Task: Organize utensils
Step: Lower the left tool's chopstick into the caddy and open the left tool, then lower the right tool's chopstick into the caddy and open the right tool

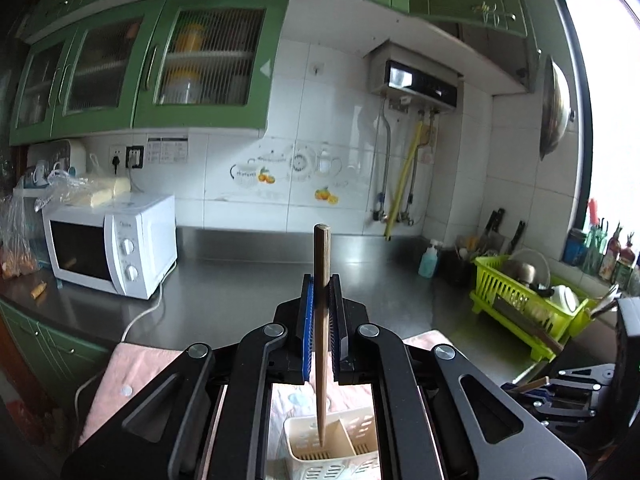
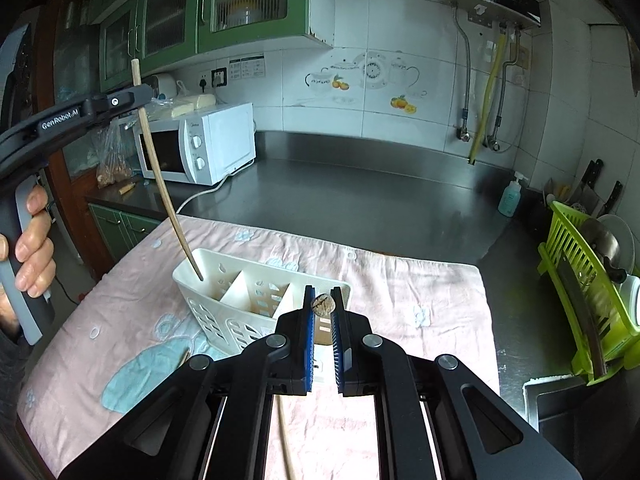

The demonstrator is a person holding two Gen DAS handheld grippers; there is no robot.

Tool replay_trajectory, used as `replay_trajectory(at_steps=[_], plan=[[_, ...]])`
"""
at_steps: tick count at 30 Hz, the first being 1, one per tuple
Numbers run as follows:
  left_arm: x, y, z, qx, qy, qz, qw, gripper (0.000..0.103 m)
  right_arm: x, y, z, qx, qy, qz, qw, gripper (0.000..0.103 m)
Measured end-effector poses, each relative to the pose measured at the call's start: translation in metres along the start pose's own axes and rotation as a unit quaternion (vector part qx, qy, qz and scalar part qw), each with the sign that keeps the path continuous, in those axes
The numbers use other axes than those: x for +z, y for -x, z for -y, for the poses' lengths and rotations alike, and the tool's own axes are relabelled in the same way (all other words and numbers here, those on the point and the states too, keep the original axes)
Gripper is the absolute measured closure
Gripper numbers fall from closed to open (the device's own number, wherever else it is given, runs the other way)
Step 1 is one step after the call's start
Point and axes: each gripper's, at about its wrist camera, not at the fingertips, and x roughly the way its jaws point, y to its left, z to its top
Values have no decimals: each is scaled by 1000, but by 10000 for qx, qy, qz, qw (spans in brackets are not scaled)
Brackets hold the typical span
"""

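Observation:
A white slotted utensil caddy with three compartments stands on a pink cloth. My left gripper is shut on a wooden chopstick held upright, tip down in the caddy's left compartment. In the right wrist view the same chopstick hangs from the left gripper into that compartment. My right gripper is shut on a second wooden stick, seen end-on, just in front of the caddy's near wall. Another stick lies on the cloth by the caddy.
A white microwave stands at the back left of the steel counter. A green dish rack with bowls and knives is at the right. A blue soap bottle stands near it. Green cabinets hang above.

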Motion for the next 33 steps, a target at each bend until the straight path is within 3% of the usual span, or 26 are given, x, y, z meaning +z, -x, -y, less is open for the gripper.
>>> replay_trajectory(at_steps=[8,28,33], plan=[[-22,-22,-6,50,19,-418,9991,97,1,-5,1,-25,17,-46,10000,96],[-56,-33,-8,43,-20,-808,9967,97,-5,6,-6,-171,382,94,9991,96],[-68,-23,-3,-256,-9,-786,9966,97,-4,6,0,-100,286,49,9995,96]])
